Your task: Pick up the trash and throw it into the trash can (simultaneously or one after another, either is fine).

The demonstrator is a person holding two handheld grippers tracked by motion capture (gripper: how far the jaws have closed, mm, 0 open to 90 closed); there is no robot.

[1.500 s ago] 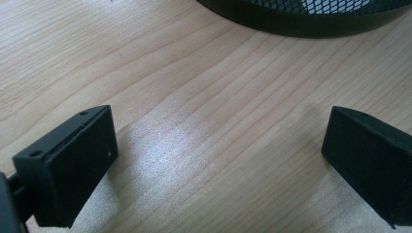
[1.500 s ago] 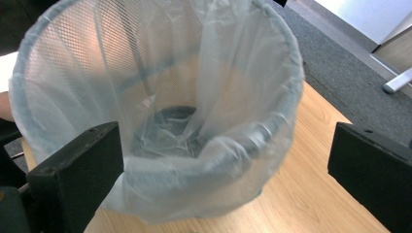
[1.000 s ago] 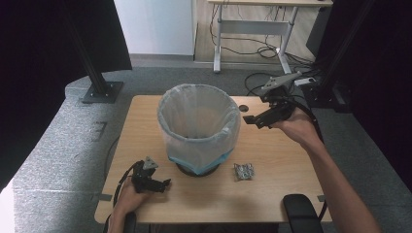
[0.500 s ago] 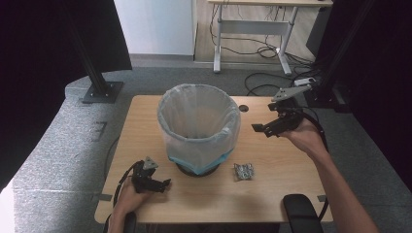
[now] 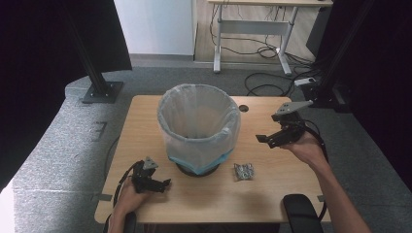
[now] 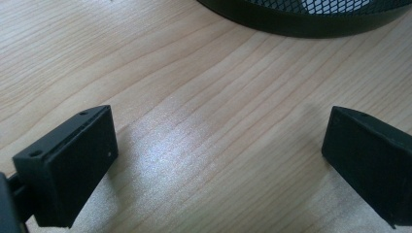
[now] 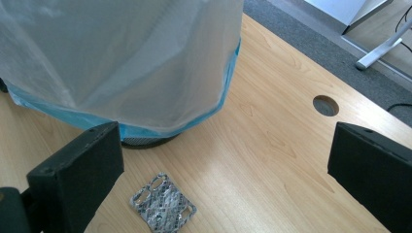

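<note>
Holding my right gripper (image 5: pixel 270 139) raised above the table (image 5: pixel 272 187) to the right of the bin (image 5: pixel 199 127), forearm reaching in from the near right corner, I see its jaws spread wide and empty. My left gripper (image 5: pixel 159 186) sits low at the near left edge, just beside the bin's black base, jaws likewise wide apart with nothing between them. I count one lined bin and one used pill pack (image 5: pixel 243 171), lying flat just right of the bin's base.

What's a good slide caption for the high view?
Two hand-held grippers flank a lined bin, blister pack beside it.
</note>
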